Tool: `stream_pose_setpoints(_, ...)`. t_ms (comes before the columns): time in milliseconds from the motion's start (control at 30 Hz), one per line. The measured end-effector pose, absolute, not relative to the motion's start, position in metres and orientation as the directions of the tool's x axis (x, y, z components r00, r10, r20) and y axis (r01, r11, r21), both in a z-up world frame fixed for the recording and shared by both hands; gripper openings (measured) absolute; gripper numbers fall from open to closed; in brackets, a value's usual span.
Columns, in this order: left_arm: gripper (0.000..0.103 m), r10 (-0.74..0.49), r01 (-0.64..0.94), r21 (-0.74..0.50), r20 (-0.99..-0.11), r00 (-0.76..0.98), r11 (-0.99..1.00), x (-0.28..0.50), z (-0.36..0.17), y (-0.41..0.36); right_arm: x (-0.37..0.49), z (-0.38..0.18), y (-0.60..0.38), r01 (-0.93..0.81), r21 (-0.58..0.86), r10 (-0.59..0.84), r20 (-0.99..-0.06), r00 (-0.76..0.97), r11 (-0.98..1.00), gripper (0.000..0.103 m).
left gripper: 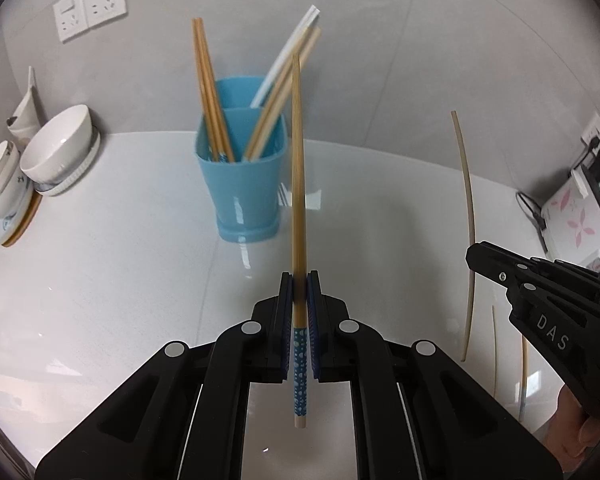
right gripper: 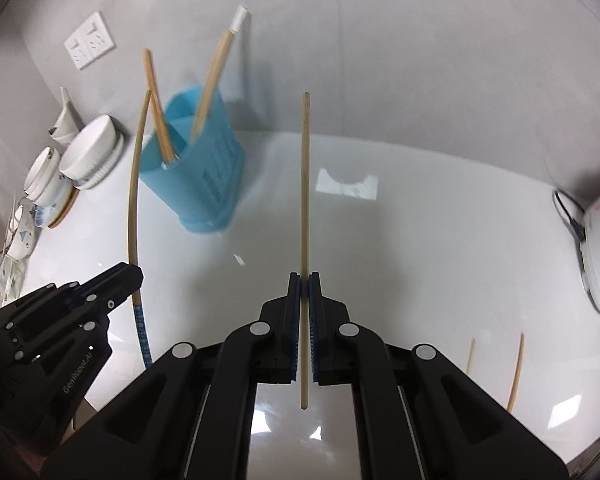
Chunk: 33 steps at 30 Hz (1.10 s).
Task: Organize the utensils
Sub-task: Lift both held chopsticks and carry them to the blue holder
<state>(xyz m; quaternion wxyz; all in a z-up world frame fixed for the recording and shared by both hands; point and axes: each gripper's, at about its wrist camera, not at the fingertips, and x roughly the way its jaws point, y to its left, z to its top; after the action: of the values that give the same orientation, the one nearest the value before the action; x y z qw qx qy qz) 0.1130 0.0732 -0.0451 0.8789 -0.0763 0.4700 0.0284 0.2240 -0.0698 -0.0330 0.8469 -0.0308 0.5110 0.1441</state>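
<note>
A blue utensil holder [left gripper: 242, 184] stands on the white counter and holds several wooden chopsticks [left gripper: 210, 92] and a white one. It also shows in the right wrist view [right gripper: 198, 178]. My left gripper [left gripper: 299, 280] is shut on a wooden chopstick with a blue dotted end [left gripper: 298, 184], held upright in front of the holder. My right gripper [right gripper: 304, 280] is shut on a plain pale chopstick [right gripper: 305, 184], to the right of the holder. Each gripper shows in the other's view: the right one [left gripper: 474, 258], the left one [right gripper: 138, 274].
White bowls and plates [left gripper: 58, 148] are stacked at the left by the wall. Wall sockets [left gripper: 90, 8] are above them. A white appliance with pink flowers [left gripper: 576, 220] stands at the right. Two more chopsticks [right gripper: 516, 372] lie on the counter at the front right.
</note>
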Motion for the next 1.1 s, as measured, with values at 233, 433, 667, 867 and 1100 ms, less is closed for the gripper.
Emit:
stream_pose_setpoints(233,0.007,0.019,-0.166,-0.108,-0.782,0.623,0.98,0.118,-0.027,0.101,0.233,-0.01,-0.039,-0.345,0.114,0.285,-0.818,0.5,0.932,0.004)
stream_pose_setpoints(433,0.006,0.016,-0.166,-0.143,-0.709,0.705,0.976,0.123,-0.007,0.126,0.245,0.01,-0.012,-0.379,0.13,0.337,-0.762,0.553,0.916,0.004)
stream_pose_setpoints(667,0.007,0.019,-0.169,-0.182,-0.625,0.78,0.969,0.139,0.013,0.152,0.27,0.027,0.01,-0.385,0.135,0.357,-0.724,0.591,0.913,0.004)
stream_pose_setpoints(867,0.006,-0.016,-0.144,-0.239,-0.561,0.827,0.96,0.163,0.019,0.171,0.29,0.026,0.017,-0.375,0.153,0.366,-0.71,0.602,0.914,0.004)
stream_pose_setpoints(1100,0.006,-0.062,-0.079,-0.267,-0.483,0.873,0.961,0.187,0.014,0.174,0.301,0.013,0.016,-0.366,0.171,0.371,-0.715,0.592,0.915,0.004)
